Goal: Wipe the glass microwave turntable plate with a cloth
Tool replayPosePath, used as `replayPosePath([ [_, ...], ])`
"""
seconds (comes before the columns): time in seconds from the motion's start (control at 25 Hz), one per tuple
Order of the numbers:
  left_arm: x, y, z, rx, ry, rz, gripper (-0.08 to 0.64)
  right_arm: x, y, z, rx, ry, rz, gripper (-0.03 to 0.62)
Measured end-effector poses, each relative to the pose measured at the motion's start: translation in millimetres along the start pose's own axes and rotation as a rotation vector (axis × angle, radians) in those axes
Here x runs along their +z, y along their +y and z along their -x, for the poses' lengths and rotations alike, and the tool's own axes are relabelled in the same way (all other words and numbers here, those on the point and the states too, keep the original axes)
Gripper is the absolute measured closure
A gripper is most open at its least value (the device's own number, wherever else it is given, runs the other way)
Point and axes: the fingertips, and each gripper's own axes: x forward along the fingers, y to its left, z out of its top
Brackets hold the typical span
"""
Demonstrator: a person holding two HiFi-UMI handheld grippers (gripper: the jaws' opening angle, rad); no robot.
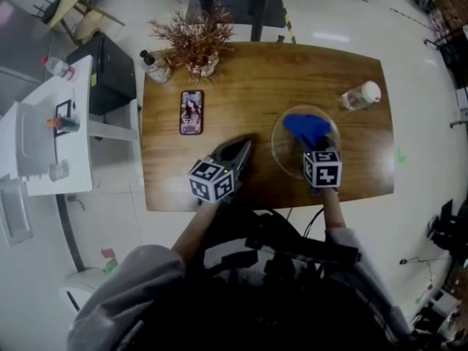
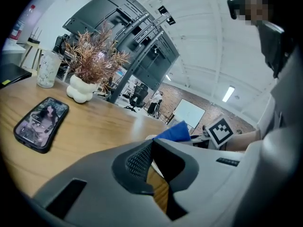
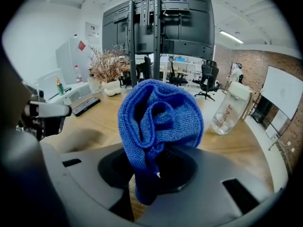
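The clear glass turntable plate point(image 1: 277, 142) lies flat on the wooden table point(image 1: 241, 79), right of centre. A bunched blue cloth point(image 1: 307, 128) point(image 3: 158, 119) rests on top of it, and my right gripper point(image 1: 319, 145) point(image 3: 154, 168) is shut on the cloth's lower end, over the plate's near side. My left gripper point(image 1: 244, 148) point(image 2: 151, 144) lies low over the table just left of the plate, jaws shut with nothing between them. From the left gripper view the blue cloth point(image 2: 174, 132) shows beyond the jaw tips.
A phone point(image 1: 191, 112) point(image 2: 41, 123) lies face up left of centre. A dried plant in a white vase point(image 1: 196, 46) point(image 2: 92, 63) and a glass jar point(image 1: 156, 68) stand at the table's far left. A clear bottle point(image 1: 360, 96) point(image 3: 229, 109) lies at the far right.
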Motion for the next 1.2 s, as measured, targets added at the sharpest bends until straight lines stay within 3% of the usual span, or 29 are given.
replayPosePath([
  [0.52,-1.0,1.9,-10.3,0.012,-0.013,0.022,0.560,-70.8,71.2,66.0,0.154,0.070,-0.019,0.497],
  [0.72,1.0,0.5,-11.6,0.011,-0.014,0.012,0.560,-66.3,71.8,67.5,0.165,0.054,-0.012,0.497],
  [0.84,1.7,2.9,-8.6,0.021,-0.013,0.005,0.560,-46.7,53.6,58.7,0.130,0.007,-0.001,0.497],
  [1.2,-0.9,3.0,-2.1,0.027,-0.006,0.000,0.560,18.9,-48.9,5.6,-0.103,-0.074,-0.012,0.497],
])
